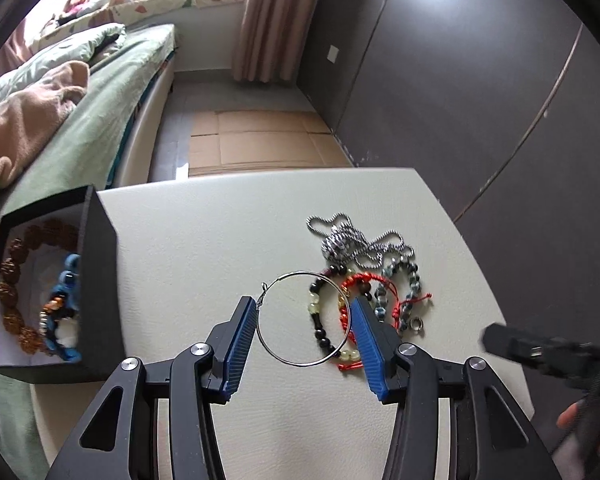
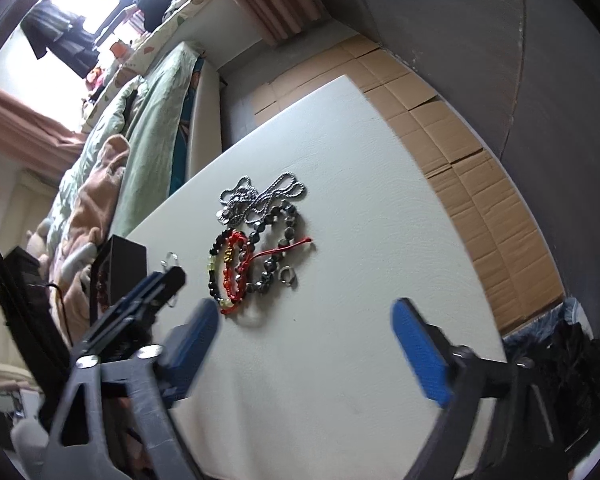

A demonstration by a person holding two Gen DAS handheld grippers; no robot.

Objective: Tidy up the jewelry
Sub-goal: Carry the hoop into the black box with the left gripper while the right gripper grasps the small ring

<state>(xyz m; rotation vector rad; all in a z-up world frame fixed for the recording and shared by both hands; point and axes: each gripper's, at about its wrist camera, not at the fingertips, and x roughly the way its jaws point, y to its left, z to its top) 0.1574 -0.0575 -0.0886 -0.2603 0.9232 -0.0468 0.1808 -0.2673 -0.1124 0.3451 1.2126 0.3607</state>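
A: We log the left gripper (image 1: pixel 304 322) low over the pale, leather-textured counter (image 1: pixel 204 240), jaws spread wide and clasping nothing. The thin silver wire hoop (image 1: pixel 261 320) lies flat between the blue pads — its clasp end just beside the left fingertip, its far arc overlapping the black-and-yellow beaded bracelet (image 1: pixel 315 312).

B: Agreed. The hoop is a flat ring, so no long axis to speak of; what matters is that it sits squarely ahead of the left gripper, inside the jaw span. We judge a close from here would catch the bracelet too, since the right pad sits over the red knotted cord bracelet (image 1: pixel 358 282).

A: And the rest of the pile?

B: Further out — the silver ball-chain necklace (image 1: pixel 340 240) farthest, the grey-blue glass bead bracelet (image 1: pixel 410 276) and a small metal ring (image 1: pixel 416 325) to the right.

A: The open black jewelry box (image 1: pixel 100 264) stands on the counter's left edge, well apart from the pile, already holding a brown carved-bead bracelet (image 1: pixel 10 280) and blue beads (image 1: pixel 66 280).

B: The right gripper (image 2: pixel 306 320) is also released, jaws wide, empty, hanging off the near side of the pile. The left one is plainly nearer the hoop.
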